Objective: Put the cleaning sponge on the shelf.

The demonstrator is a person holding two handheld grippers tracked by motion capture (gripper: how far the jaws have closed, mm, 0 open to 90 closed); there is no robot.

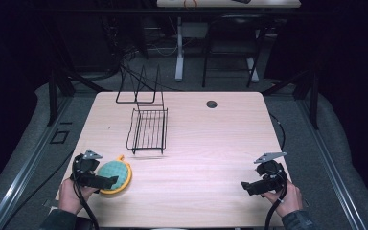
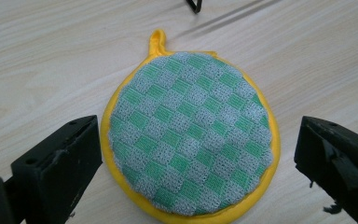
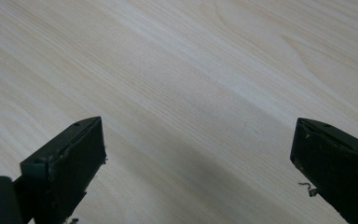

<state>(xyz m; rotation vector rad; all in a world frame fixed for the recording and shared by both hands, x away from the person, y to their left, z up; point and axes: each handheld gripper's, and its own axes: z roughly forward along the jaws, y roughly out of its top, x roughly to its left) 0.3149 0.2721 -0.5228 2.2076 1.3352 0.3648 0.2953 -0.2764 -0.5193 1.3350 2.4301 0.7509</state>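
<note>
Left hand-held gripper [image 1: 106,182] sits at the near left corner of the desk [image 1: 206,143], jaws spread wide and grasping nothing. In the left gripper view the round pot holder [image 2: 191,135] lies flat on the desk directly ahead of that gripper and between the lines of its two jaws; neither jaw touches it. The pot holder has a green and grey checked face and a yellow rim. Its small yellow hanging loop [image 2: 157,38] points away from the gripper, toward the far side of the desk, so the only axis the pad has runs straight along the gripper's line of sight.

In the high view the pot holder [image 1: 115,175] rests just beside the left gripper, on its inner side, with the loop toward the black wire rack [image 1: 148,129], which stands farther up the desk, apart from the pad.

Right hand-held gripper [image 1: 246,187] is held at the near right edge, well apart from the pot holder. Its own view shows both jaws standing wide over bare wood, holding nothing.

Judgement: the left gripper is plainly the nearer one and is already lined up on the pad. The pad spans most of the gap between the jaws and lies flat, so a grip would likely need the jaws lowered over one edge rather than across the full disc.
</note>
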